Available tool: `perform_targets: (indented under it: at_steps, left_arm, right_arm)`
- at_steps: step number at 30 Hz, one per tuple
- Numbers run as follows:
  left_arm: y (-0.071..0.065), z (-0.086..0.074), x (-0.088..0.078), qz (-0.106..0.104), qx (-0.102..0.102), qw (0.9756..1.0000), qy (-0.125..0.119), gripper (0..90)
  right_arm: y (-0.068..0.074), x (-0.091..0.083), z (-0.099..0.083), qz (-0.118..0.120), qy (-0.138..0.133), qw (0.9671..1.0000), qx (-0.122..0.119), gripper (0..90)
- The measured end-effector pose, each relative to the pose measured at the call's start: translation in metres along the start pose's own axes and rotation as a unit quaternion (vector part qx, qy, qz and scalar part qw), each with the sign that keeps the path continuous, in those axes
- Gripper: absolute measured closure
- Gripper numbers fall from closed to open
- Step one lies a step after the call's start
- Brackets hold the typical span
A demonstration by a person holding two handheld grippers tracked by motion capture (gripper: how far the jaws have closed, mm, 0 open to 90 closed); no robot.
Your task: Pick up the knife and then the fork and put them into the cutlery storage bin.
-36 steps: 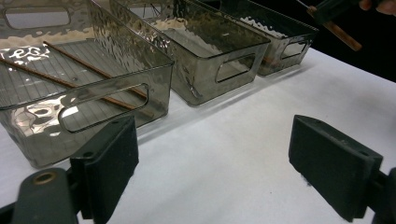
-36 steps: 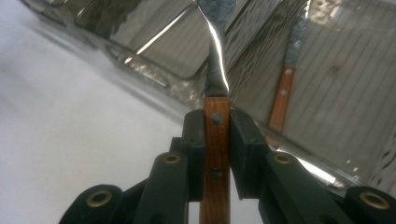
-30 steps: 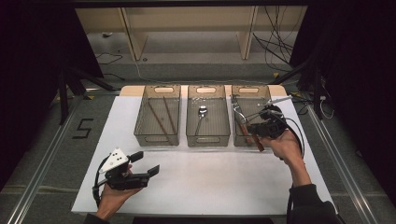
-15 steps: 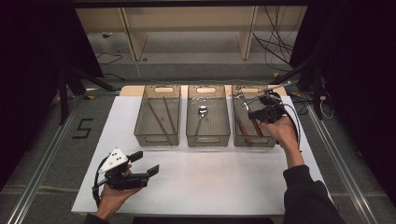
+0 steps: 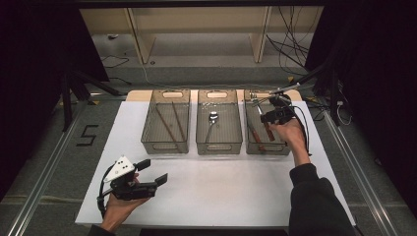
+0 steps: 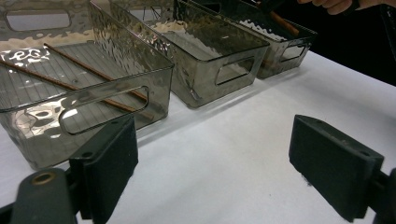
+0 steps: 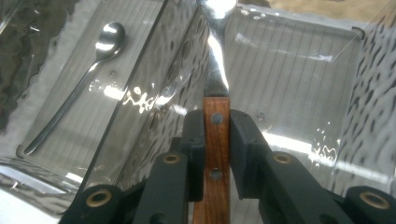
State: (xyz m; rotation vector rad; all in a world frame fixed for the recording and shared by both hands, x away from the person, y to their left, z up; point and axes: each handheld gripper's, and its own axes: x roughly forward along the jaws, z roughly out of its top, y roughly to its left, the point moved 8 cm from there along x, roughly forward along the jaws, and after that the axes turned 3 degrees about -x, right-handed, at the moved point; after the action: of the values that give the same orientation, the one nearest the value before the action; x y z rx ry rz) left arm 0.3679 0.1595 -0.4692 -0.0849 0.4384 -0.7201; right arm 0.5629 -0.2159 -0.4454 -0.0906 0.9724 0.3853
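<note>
Right gripper view: wooden-handled knife (image 7: 216,140) between pressing jaws.

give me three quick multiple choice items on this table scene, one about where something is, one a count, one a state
1. Where does the spoon lie?
A. left bin
B. middle bin
C. on the white table

2. How many clear bins stand in the row?
A. two
B. three
C. four

3. How do the jaws of the right gripper stand?
A. wide apart with nothing between
B. shut on a spoon
C. shut on a wooden-handled knife

Answers
1. B: the high view shows the spoon in the middle bin, between the left bin with its chopsticks and the right bin.
2. B: three bins stand side by side.
3. C: the pads press on the wooden-handled knife.
</note>
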Motion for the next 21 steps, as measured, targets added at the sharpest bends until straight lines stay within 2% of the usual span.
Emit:
perform_targets:
  at_steps: [11,13,15,21]
  left_arm:
    - [0.0,0.0,0.0,0.0,0.0,1.0,0.0,15.2]
    - [0.0,0.0,0.0,0.0,-0.001,1.0,-0.001,15.2]
    - [0.0,0.0,0.0,0.0,-0.001,1.0,-0.001,15.2]
    - [0.0,0.0,0.0,-0.001,0.001,1.0,0.001,15.2]
  right_arm:
    - [-0.009,0.018,-0.005,-0.016,0.03,0.9993,0.014,76.6]
    - [-0.008,0.02,-0.006,-0.01,0.036,0.9992,0.012,75.1]
    - [-0.005,0.02,-0.006,0.0,0.036,0.9993,0.008,66.0]
    - [0.008,0.009,-0.002,0.022,0.013,0.9996,-0.014,54.2]
